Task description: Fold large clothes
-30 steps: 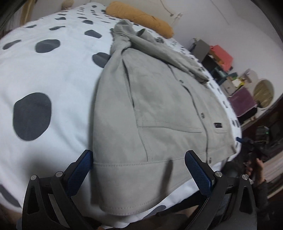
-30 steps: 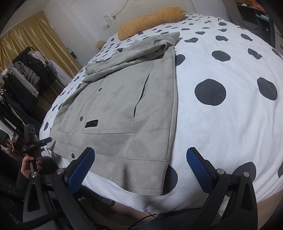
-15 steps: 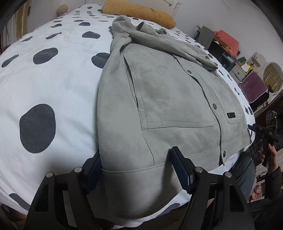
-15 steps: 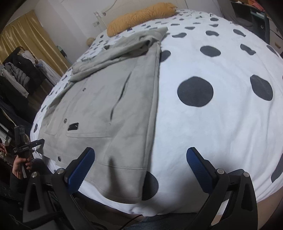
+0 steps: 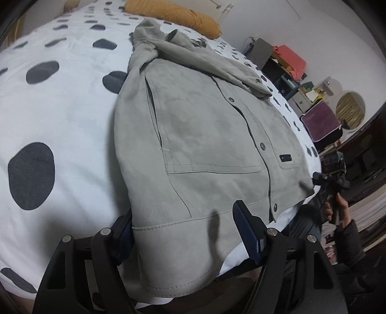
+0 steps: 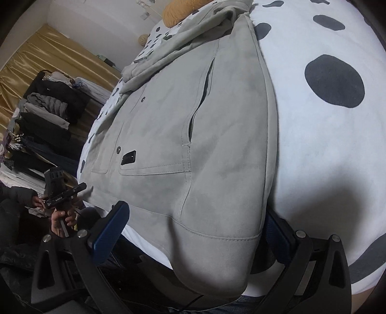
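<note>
Both grippers have pushed in onto the jacket hem since the earlier frames, where they hung back with the hem lying short of the pads; left fingers have narrowed a lot, right ones are much as wide as before.

Bed (image 5: 72, 101) fills most of both views, white cover with dark spots. Grey jacket (image 5: 207, 135) lies flat on it, front up, snaps shut down the placket, collar and sleeves bunched at the far end near an orange pillow (image 5: 173, 14). Hem hangs over the near edge of the bed. Left-wrist view: jacket sits centre to right, bare cover to its left. Right-wrist view: jacket (image 6: 193, 135) centre to left, bare cover (image 6: 333, 135) to the right.

Left gripper (image 5: 185, 231) straddles the near-left hem corner; fingers apart, one blue pad (image 5: 248, 231) standing clear at the right, the other mostly hidden behind the fabric edge. Cloth between them, not pinched as far as can be seen.

Right gripper (image 6: 193, 229) straddles the near-right hem corner; fingers wide apart, left pad (image 6: 111, 231) off the cloth, right pad (image 6: 279, 236) tucked under the jacket's edge.

Clutter: shelves with boxes at far right in the left-wrist view, a clothes rack (image 6: 43, 113) and gold curtain (image 6: 48, 55) at left in the right-wrist view. Small black label (image 5: 286, 158) near the placket.
</note>
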Tool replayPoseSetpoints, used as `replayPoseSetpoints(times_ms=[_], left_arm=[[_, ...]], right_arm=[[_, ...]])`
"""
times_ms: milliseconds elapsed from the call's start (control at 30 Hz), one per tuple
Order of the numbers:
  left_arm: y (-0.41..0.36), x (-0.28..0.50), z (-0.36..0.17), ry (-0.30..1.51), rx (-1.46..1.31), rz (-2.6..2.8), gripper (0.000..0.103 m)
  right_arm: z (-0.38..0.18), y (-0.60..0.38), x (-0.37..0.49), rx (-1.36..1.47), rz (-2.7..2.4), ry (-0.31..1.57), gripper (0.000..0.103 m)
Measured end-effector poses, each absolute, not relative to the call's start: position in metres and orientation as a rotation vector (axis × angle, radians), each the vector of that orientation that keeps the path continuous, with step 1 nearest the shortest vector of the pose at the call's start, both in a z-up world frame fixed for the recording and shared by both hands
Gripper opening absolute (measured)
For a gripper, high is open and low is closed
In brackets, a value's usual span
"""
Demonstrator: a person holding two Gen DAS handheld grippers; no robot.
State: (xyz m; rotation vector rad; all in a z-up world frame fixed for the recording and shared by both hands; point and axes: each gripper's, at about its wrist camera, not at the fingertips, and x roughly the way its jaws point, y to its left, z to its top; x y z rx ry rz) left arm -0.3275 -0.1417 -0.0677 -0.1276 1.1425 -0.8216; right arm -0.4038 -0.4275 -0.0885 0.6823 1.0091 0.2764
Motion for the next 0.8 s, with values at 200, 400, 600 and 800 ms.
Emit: replayPoseSetpoints(times_ms=[200, 400, 600, 800], left_arm=[[-0.143, -0.311, -0.084, 1.290, -0.252, -0.879, 0.077], [-0.152, -0.302, -0.087, 1.321, -0.223, -0.909, 0.079], [-0.167, -0.305, -0.082, 1.309, -0.141, -0.898, 0.075], [-0.152, -0.299, -0.081, 1.304, -0.167, -0.844, 0.033]], right_arm=[[-0.092, -0.426, -0.405, 0.685, 0.304, 1.016, 0.103], [-0.095, -0.424, -0.399, 0.684, 0.298, 1.037, 0.103], [-0.087, -0.422, -0.397, 0.673, 0.304, 1.028, 0.102], [-0.091, -0.437, -0.404, 0.676, 0.207, 1.021, 0.043]])
